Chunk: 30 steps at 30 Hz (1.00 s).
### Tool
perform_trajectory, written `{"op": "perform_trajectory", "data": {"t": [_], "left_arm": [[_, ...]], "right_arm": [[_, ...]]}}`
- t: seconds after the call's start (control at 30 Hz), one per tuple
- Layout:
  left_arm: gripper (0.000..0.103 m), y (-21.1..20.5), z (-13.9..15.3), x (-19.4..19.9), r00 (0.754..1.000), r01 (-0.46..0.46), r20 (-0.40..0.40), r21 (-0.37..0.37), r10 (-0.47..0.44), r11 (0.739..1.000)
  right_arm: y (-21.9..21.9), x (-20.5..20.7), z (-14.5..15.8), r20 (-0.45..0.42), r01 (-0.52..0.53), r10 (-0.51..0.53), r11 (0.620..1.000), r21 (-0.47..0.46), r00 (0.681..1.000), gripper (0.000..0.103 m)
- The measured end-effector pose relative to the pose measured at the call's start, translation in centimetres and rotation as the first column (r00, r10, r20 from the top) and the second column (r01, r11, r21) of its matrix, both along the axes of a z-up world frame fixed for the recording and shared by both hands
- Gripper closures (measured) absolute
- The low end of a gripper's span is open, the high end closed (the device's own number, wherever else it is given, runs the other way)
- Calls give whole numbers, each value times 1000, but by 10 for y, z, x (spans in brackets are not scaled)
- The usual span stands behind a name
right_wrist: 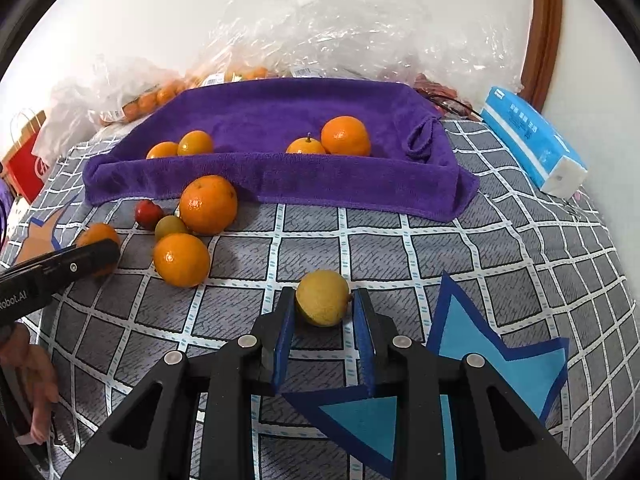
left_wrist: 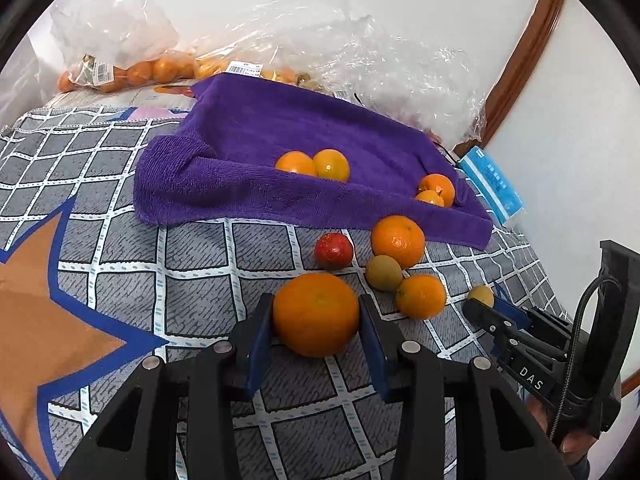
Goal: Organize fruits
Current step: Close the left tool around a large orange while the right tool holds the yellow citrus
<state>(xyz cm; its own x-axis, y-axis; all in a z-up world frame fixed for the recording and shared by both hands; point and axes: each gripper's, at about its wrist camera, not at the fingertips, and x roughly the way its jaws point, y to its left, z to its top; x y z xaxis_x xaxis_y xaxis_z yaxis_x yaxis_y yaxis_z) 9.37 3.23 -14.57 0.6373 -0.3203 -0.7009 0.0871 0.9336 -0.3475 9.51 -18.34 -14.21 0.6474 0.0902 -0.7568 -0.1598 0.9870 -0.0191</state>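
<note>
Left wrist view: left gripper fingers clasp a large orange on the checked bedcover; right gripper clasps a small yellow fruit; grasp step, next likely lifting both to the purple towel.

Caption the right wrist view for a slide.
Right gripper shut on a yellow fruit, purple towel with oranges beyond.
</note>
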Motion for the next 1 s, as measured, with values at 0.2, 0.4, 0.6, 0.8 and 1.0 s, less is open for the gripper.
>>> {"op": "perform_trajectory", "data": {"t": [0.2,0.4,0.6,0.8,1.0], "left_arm": [[64,0,0,0,1000,1,-2,20,-1,1000],[64,-2,-1,0,1000,11,-4,39,-11,999],[64,-3,-1,0,1000,13,-2,50,-12,999],[64,3,3,-6,1000,-18,26,31,18,999],[64,-2,14,-17,994,-22,105,52,16,998]], "right_arm": [[1,0,0,3,-6,6,1000,-7,1000,74],[-3,2,-1,-7,2,-1,1000,10,1000,74],[-1,2,-1,-3,3,-3,1000,-4,1000,74],[0,0,0,13,-4,5,1000,-5,1000,74],[-1,-4,2,36,0,0,1000,-4,999,74]]}}
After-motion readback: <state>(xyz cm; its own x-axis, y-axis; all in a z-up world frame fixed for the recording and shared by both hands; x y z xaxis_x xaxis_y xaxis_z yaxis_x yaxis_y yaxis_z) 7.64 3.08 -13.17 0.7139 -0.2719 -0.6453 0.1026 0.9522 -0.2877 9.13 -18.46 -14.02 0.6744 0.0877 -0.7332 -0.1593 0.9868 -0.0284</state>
